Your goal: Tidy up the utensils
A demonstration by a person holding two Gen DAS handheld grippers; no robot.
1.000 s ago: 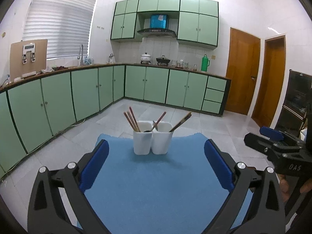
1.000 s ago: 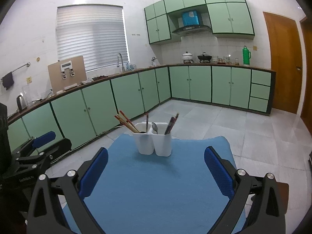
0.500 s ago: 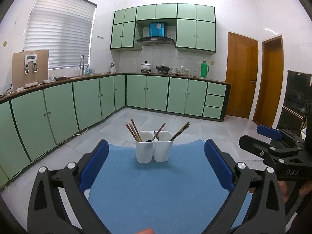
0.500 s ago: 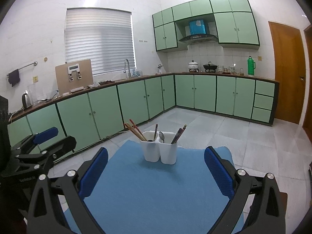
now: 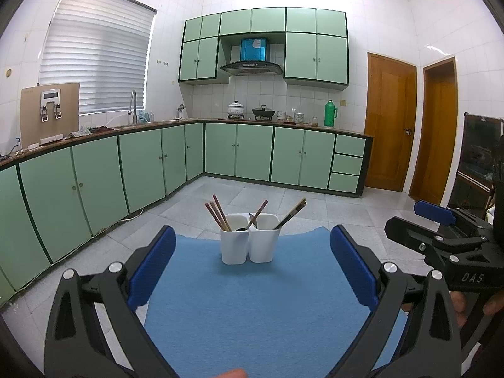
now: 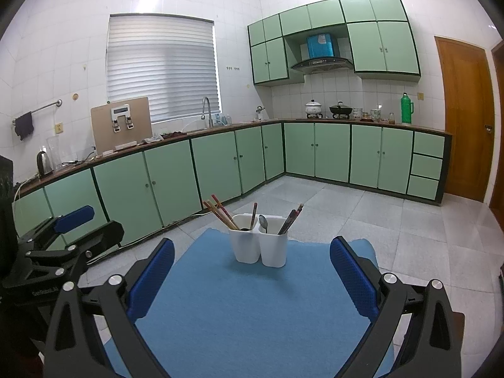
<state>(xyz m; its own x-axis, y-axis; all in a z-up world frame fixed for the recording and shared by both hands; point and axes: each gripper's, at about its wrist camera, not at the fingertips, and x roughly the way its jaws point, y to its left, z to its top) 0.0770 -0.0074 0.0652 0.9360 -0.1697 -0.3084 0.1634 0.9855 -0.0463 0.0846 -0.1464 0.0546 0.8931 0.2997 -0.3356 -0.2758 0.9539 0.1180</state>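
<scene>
Both claws spread, empty, hanging back over the blue mat.
Left claw and right claw: the holder sits at mat's far end, chopsticks left, spoon right; approach level, pinch one handle high.

2 cups side by side, touching, on mat far end | chopsticks in L cup | spoon in R cup
</scene>
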